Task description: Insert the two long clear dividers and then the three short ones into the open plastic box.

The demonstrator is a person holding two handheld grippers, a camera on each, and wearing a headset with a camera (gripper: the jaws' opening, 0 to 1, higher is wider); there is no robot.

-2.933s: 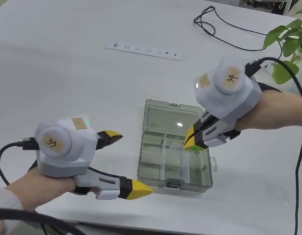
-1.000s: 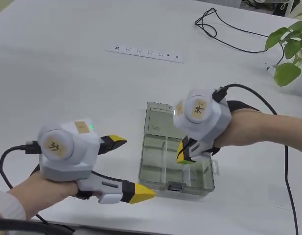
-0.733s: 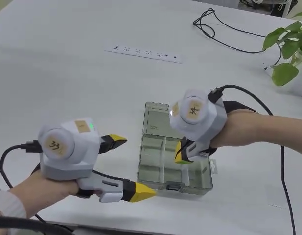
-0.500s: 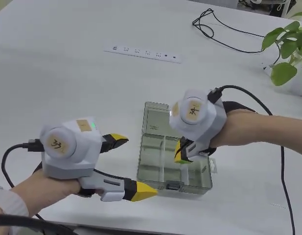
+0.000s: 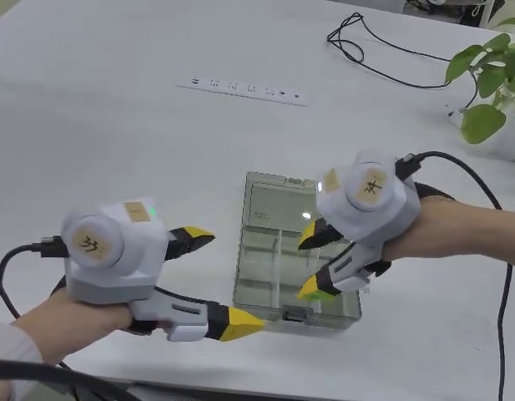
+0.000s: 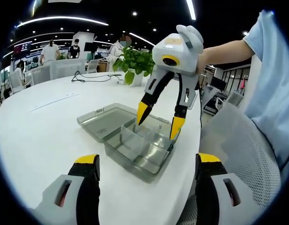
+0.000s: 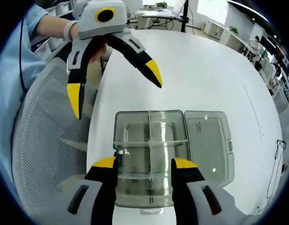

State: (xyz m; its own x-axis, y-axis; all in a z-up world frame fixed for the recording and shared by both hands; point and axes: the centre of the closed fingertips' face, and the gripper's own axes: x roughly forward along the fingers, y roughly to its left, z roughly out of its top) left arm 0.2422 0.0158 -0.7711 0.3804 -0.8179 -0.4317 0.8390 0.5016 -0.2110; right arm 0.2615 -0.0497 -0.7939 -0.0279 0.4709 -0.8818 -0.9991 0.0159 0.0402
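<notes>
White table (image 5: 115, 125), plastic box (image 5: 255, 288): right gripper (image 5: 305, 267) jaws newly apart over it, left gripper (image 5: 232, 280) jaws apart.

The clear greyish plastic box (image 5: 270, 311) lies flat near the front edge of the white worktop (image 5: 115, 125). Its lid (image 5: 278, 200) is opened flat behind it. Clear dividers (image 7: 149, 143) stand upright inside and cross each other.

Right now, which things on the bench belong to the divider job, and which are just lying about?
Part of the job:
- open plastic box
- clear dividers standing inside it
- left tongs and right tongs, both open and empty

Lying about:
- power strip
- black cable
- green plant
</notes>
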